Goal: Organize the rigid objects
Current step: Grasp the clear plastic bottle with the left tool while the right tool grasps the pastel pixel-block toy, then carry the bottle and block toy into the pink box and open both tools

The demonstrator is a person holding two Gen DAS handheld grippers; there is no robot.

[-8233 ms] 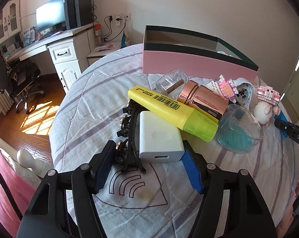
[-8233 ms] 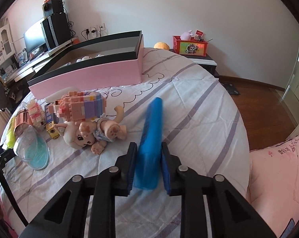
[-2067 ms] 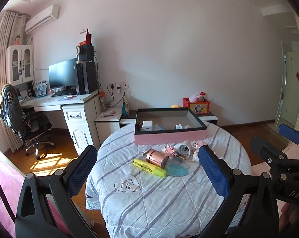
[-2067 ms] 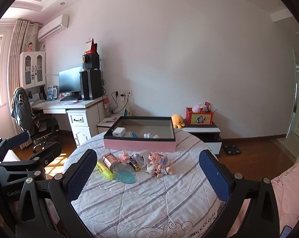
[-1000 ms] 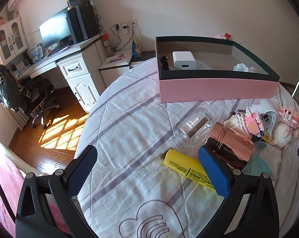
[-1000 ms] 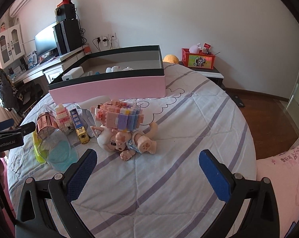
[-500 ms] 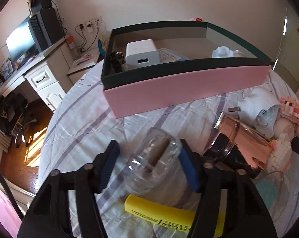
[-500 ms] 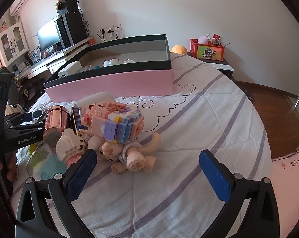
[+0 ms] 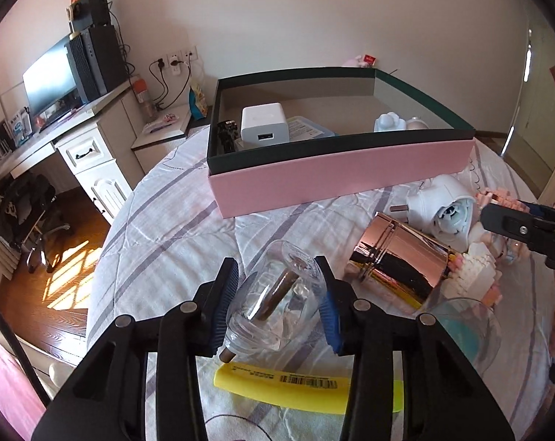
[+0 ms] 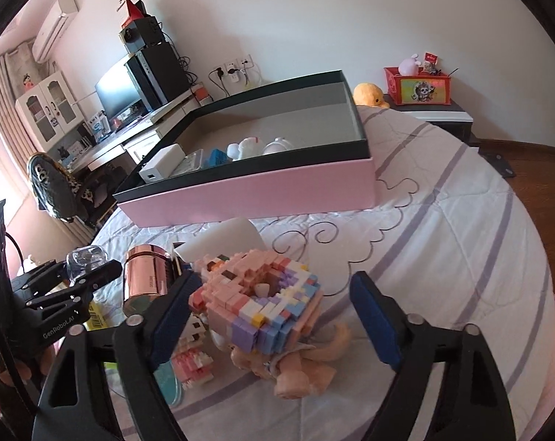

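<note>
Clutter lies on a round table under a striped quilt (image 9: 159,220), in front of a pink box (image 9: 336,176) with a dark rim that already contains a white charger block (image 9: 264,128), a black clip, a flat blue case and some small pale figures. The left gripper (image 9: 275,305) has just been closing, and its blue pads now press on both sides of a clear plastic bottle (image 9: 273,305) that lies tilted with a brown stick inside it; in the right wrist view the same bottle (image 10: 84,257) shows between the black fingers at the left edge. Just below the bottle lies a yellow highlighter (image 9: 295,386), and to its right a rose-gold cylinder (image 9: 398,272) lies on its side, near a white plug-in device (image 9: 443,209) and a clear dome with a teal base (image 9: 465,334). The right gripper (image 10: 273,316) has also just been closing: its jaws stand fairly wide on either side of a pastel block-built toy (image 10: 262,305), with the left pad close against the blocks and the right pad clearly apart from them, so nothing is clamped. The block toy rests on top of a small doll (image 10: 306,364), and a smaller pink and white block figure (image 10: 192,360) lies just to its left.
</note>
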